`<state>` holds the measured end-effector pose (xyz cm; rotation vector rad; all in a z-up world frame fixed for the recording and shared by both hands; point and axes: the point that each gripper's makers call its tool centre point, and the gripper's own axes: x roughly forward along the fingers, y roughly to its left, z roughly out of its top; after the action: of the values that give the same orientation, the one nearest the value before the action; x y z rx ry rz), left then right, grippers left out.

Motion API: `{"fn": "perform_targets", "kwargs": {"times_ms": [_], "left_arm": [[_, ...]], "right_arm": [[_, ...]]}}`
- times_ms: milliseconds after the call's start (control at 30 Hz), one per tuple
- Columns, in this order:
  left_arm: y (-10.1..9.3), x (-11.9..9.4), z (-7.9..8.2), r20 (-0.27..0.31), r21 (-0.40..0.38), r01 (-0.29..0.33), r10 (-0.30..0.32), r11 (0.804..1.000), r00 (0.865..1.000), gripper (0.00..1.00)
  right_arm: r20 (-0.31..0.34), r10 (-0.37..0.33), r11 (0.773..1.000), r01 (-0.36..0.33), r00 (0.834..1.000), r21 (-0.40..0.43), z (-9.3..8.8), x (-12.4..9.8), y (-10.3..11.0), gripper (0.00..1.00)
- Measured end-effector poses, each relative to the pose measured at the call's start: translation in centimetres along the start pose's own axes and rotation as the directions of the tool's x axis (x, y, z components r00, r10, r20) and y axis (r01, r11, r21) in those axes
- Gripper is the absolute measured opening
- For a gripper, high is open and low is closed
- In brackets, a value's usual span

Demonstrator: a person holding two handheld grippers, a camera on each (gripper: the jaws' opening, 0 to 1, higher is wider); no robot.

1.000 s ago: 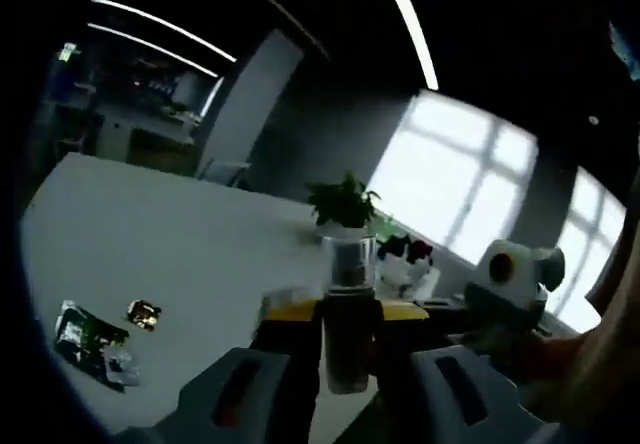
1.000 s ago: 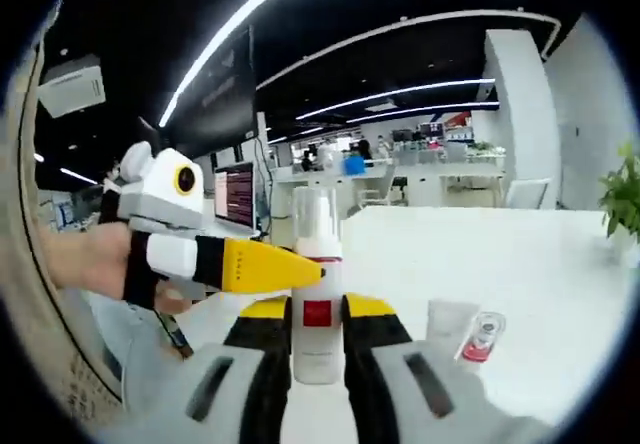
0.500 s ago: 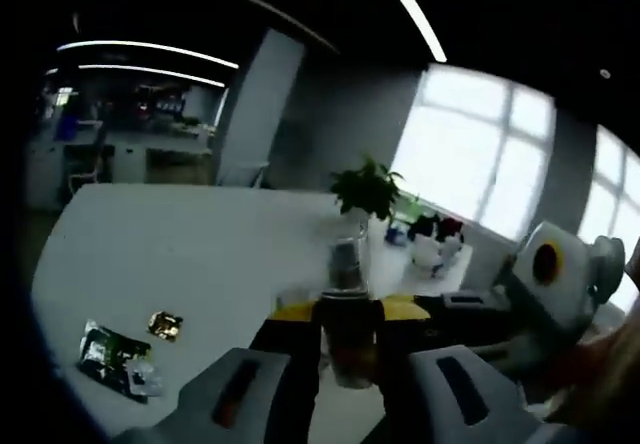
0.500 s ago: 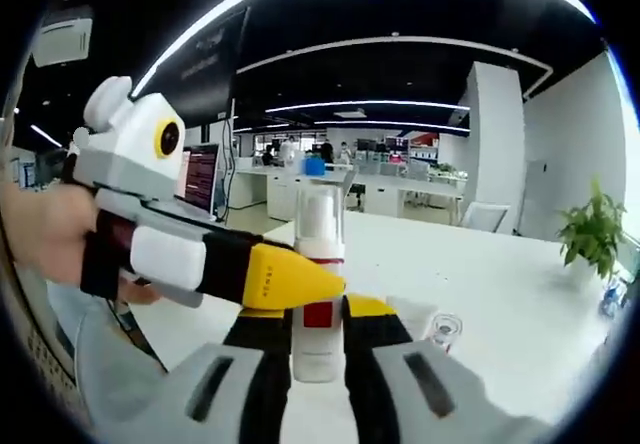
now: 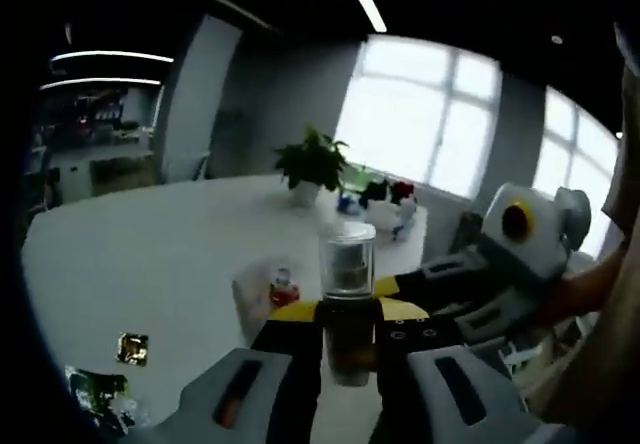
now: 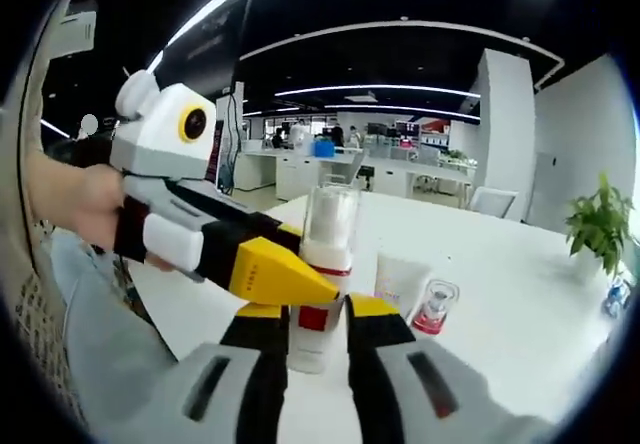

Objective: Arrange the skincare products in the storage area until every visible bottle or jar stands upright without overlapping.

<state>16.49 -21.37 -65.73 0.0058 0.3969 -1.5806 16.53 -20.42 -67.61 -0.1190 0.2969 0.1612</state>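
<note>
Right gripper view has the right gripper (image 6: 318,329) pinching a white pump bottle (image 6: 318,274) held above the white table (image 6: 520,294), with the left gripper (image 6: 255,269) pressed against its side. Left gripper view shows the left gripper (image 5: 348,339) clamping the same bottle (image 5: 346,299). Uneven pulling could twist it loose and topple the tube (image 6: 420,299) below.

Grey tool (image 6: 318,329), black jaws, yellow tips, beige knit sleeve (image 6: 30,294)

Bright windows (image 5: 420,114) light a white-tabled (image 5: 150,254) office.
</note>
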Motion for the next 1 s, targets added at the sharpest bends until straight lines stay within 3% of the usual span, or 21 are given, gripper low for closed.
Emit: {"fn": "perform_targets", "kwargs": {"times_ms": [200, 433, 833, 1000], "left_arm": [[0.1, 2.0, -2.1, -0.049, 0.039, 0.074, -0.072, 0.997, 0.996, 0.16], [0.6, 3.5, -4.0, -0.065, 0.060, 0.134, -0.130, 0.989, 0.989, 0.16], [3.1, 5.7, -7.9, -0.104, 0.121, 0.183, -0.171, 0.976, 0.980, 0.16], [4.4, 6.6, -8.9, -0.104, 0.149, 0.189, -0.174, 0.971, 0.979, 0.16]], "right_arm": [[-0.063, -0.015, 1.000, 0.013, 0.998, -0.027, -2.8, 0.3, -0.9, 0.23], [-0.123, -0.021, 0.999, 0.017, 0.992, -0.031, -5.3, 0.8, -1.8, 0.27], [-0.203, -0.008, 1.000, 0.009, 0.979, 0.007, -8.7, 0.6, -2.2, 0.35], [-0.229, -0.026, 0.998, 0.038, 0.973, 0.049, -10.1, 0.2, -3.1, 0.46]]}}
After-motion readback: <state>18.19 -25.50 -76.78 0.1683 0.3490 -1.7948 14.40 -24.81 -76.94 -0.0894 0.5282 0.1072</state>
